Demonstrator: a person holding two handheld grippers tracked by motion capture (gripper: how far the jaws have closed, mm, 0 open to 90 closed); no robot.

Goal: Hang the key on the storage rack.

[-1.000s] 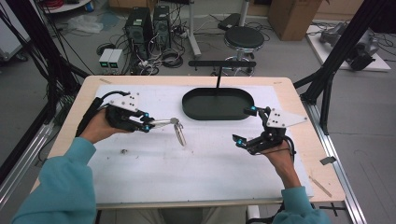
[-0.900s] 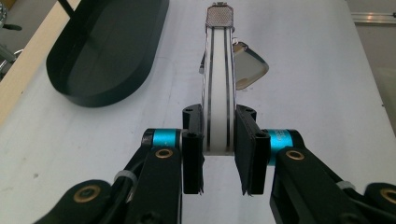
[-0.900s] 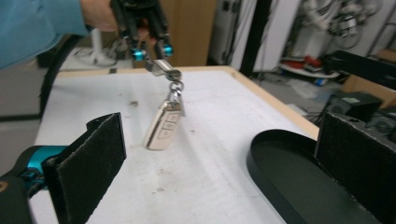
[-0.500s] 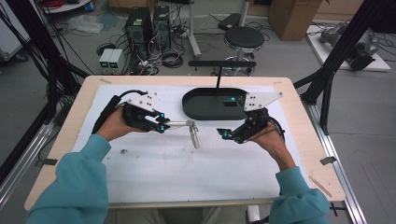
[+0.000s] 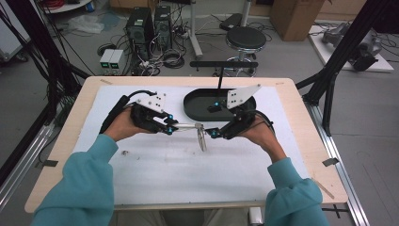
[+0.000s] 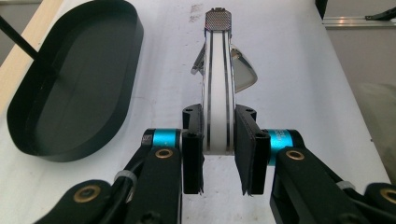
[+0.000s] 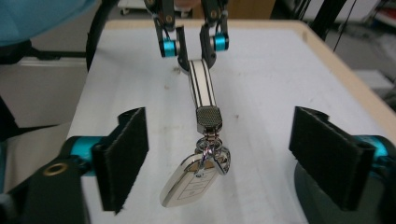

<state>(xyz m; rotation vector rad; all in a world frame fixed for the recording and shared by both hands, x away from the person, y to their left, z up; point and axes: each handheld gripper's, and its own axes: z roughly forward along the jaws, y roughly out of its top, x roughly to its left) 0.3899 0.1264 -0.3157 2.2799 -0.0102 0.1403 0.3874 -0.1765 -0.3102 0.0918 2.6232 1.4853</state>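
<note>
Left gripper [image 6: 218,156] is pinching the white strap [image 6: 218,93] of a keychain, with the key fob [image 7: 194,179] dangling off its far end. Right gripper [image 7: 233,158] faces it with jaws spread wide, fob hanging right between them. Black tray [image 5: 197,104] sits just behind both.
</note>
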